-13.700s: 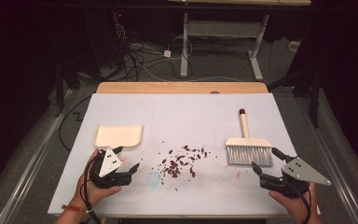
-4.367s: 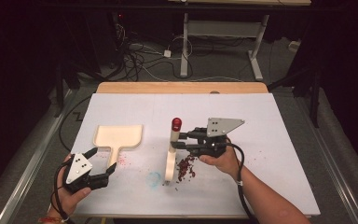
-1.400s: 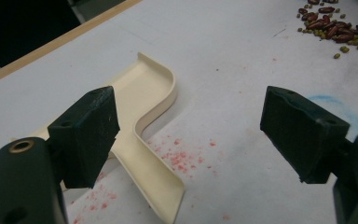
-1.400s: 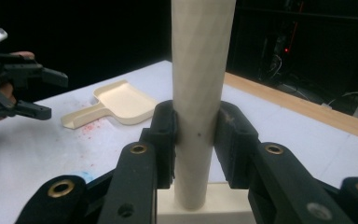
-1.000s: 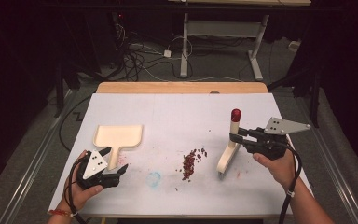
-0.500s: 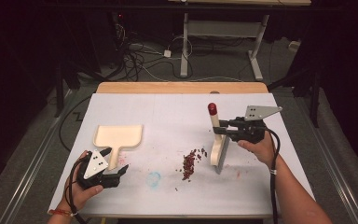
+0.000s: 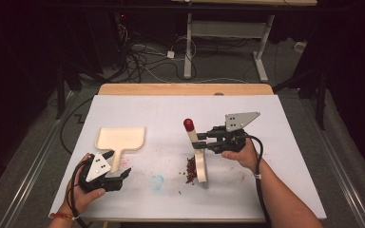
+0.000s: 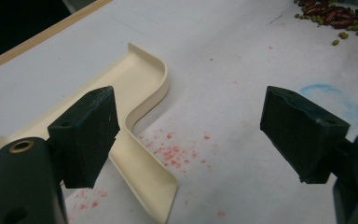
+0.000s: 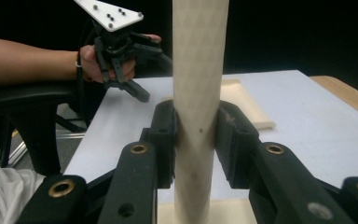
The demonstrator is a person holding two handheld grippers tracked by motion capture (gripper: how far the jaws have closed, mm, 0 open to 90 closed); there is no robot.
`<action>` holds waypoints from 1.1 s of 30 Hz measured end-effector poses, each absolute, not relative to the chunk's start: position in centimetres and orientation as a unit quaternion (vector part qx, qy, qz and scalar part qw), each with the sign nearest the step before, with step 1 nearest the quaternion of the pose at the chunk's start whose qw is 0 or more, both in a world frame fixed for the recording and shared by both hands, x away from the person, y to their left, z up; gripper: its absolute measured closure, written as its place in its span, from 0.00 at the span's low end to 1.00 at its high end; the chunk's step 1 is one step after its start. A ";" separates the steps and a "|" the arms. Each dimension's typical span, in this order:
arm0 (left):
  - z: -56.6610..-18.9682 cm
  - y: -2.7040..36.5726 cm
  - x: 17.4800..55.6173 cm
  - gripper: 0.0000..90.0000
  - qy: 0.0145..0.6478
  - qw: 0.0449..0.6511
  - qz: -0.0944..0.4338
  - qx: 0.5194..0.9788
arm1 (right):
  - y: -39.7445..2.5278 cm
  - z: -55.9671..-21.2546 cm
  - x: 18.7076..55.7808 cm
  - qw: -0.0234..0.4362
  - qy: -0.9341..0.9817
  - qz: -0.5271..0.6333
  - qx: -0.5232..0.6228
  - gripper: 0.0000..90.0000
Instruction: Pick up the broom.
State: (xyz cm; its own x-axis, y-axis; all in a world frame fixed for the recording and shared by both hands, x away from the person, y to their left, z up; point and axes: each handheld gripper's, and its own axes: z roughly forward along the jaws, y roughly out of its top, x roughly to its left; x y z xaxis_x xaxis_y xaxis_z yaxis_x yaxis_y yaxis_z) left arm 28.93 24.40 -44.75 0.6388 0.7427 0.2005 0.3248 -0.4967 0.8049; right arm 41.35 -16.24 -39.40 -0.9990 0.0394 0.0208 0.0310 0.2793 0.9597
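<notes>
On the white table sit one brush, one cream dustpan and one small heap of beans. Right gripper is clamped on the brush's pale handle, just below its red tip; the right gripper view shows both pads pressed against the wood. That brush stands nearly upright, its head touching the table right beside the beans, near the middle. Left gripper has its jaws spread wide apart, holding nothing, close to the dustpan's handle at the near left. One faint blue ring marks the surface between gripper and beans. Two hands are at work, one per tool.
</notes>
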 end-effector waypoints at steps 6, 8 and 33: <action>-44.7 24.5 28.8 0.21 0.326 0.384 0.276 0.819 | -15.2 -39.3 40.6 0.009 0.805 0.593 0.009 0.78; -44.7 24.5 28.8 0.21 0.326 0.385 0.276 0.818 | -15.4 -39.0 40.3 0.017 0.804 0.594 0.017 0.78; -44.3 24.6 28.6 0.21 0.326 0.388 0.285 0.813 | -12.1 -39.2 28.1 0.211 0.748 0.556 0.294 0.78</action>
State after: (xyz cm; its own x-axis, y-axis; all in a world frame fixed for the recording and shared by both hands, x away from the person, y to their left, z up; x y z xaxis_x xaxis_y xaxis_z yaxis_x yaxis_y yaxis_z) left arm 28.57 24.63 -44.28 0.6248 0.7519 0.2105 0.3092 -0.4858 0.8175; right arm 28.10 -12.09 -39.21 -0.7374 0.6753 0.0113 0.2061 0.2090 0.9560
